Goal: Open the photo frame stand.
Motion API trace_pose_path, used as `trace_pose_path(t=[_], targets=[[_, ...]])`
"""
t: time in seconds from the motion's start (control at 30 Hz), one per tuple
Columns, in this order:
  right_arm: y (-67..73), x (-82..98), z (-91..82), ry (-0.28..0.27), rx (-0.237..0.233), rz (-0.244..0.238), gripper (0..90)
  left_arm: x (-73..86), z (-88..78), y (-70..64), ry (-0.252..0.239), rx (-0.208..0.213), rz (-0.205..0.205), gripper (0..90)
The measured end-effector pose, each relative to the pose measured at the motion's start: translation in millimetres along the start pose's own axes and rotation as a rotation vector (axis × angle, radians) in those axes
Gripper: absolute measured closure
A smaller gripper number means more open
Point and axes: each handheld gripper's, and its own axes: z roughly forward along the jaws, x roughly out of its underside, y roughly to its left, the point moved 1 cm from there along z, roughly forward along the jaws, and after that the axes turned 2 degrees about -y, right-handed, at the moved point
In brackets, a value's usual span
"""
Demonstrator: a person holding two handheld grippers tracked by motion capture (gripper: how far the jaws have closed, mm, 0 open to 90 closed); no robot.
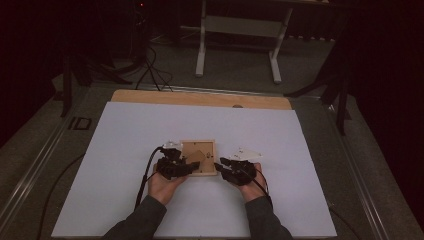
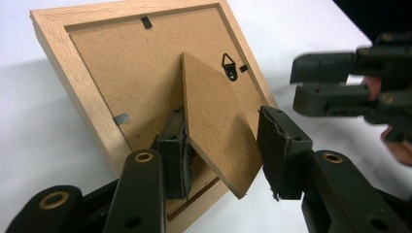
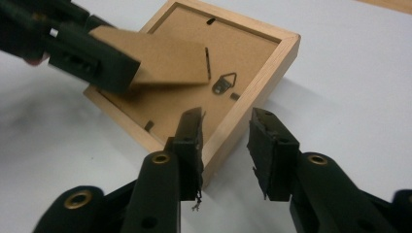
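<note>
picture frame (image 1: pixel 198 156) lying face down, its fold-out stand (image 2: pixel 216 121) sitting between the left gripper (image 2: pixel 226 148) jaws, half open, right gripper (image 3: pixel 226 145) jaws loosely straddling the frame's edge, both hands low

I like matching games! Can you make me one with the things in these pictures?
Things:
1. light wooden picture frame
2. brown cardboard stand flap
3. small metal hanger hook
4. white table cover

States:
A. spread flat under everything
B. lying face down
C. lifted, between the left gripper's jaws
D. fixed to the frame's back

Pairs: 1-B, 2-C, 3-D, 4-A
</note>
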Motion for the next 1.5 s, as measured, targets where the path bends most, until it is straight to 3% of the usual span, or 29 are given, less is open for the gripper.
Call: trace_pose_path(t=[0.2,0.57,0.73,0.83,1.03,1.13,1.23,1.37,1.5], targets=[[-4.8,-5.2,-3.7,-0.027,-0.023,0.031,61.9,5.6,-4.1,-6.2,-0.015,-0.012,0.062,58.6],[-13.4,-18.3,4.9,-0.042,-0.069,0.067,54.7,12.7,-7.3,-9.9,-0.028,-0.018,0.091,59.7],[-23.1,-21.3,14.9,-0.023,-0.067,0.124,48.1,14.5,-8.1,-11.4,-0.03,-0.025,0.113,59.8],[-29.0,-25.1,17.9,-0.009,-0.116,0.164,42.1,19.8,-10.1,-13.9,-0.038,-0.032,0.146,60.0],[-27.2,-26.5,24.4,0.005,-0.161,0.144,36.8,24.5,-13.5,-16.5,-0.045,-0.035,0.177,60.6],[-26.8,-26.8,25.3,0.007,-0.166,0.141,36.4,25.0,-14.2,-16.9,-0.044,-0.035,0.184,60.7],[-25.2,-28.1,32.0,0.006,-0.2,0.143,37.3,27.5,-16.1,-14.4,-0.043,-0.024,0.196,60.9],[-23.7,-26.6,32.7,0.008,-0.218,0.147,40.9,28.4,-17.2,-12.5,-0.037,-0.013,0.193,60.9],[-23.7,-25.4,30.6,0.008,-0.213,0.14,43.3,27.1,-19.5,-9.1,-0.039,0.02,0.158,61.4]])
